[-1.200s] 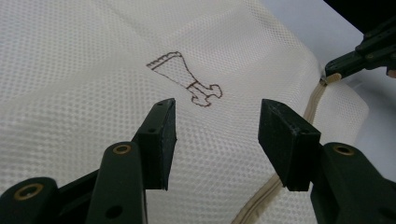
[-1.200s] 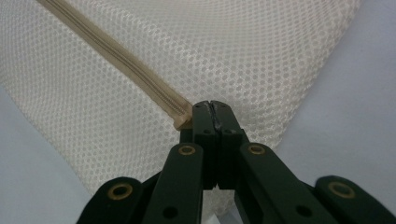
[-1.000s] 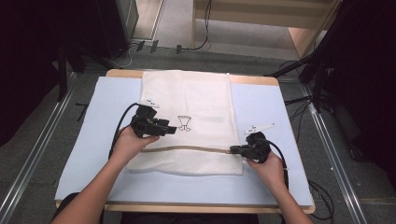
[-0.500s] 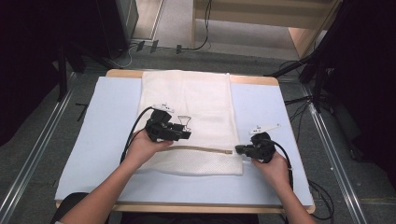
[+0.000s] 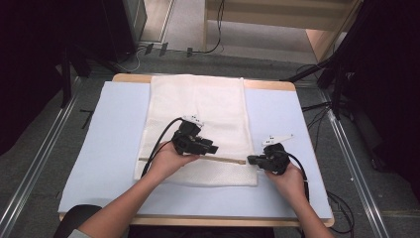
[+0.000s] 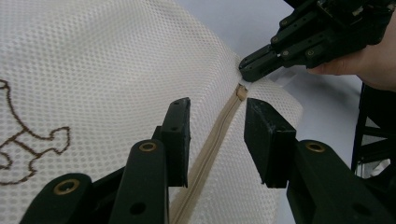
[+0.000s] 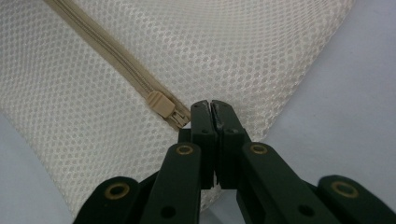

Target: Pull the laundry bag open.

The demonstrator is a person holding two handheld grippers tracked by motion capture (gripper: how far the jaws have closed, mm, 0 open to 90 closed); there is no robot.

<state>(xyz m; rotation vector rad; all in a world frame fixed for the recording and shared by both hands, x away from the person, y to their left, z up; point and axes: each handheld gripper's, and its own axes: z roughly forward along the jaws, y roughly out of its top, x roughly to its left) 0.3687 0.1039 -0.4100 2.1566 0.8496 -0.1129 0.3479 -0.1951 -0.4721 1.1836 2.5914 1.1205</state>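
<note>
Since earlier frame, left tongs (image 5: 210,148) shifted rightward along zipper (image 6: 212,140), jaws closing, still spread astride it. Right tongs (image 5: 251,159) pressed shut on mesh laundry bag (image 5: 198,104) corner, frame centre-right on worktop (image 5: 106,129). Risk: left tongs miss slider (image 7: 161,103), snag mesh.

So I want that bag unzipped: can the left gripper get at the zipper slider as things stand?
Probably yes. The left gripper straddles the zipper tape with jaws apart, just closing, and bare mesh leads to the slider. The right gripper pinches the bag's edge just beside it, so it's tight.
</note>
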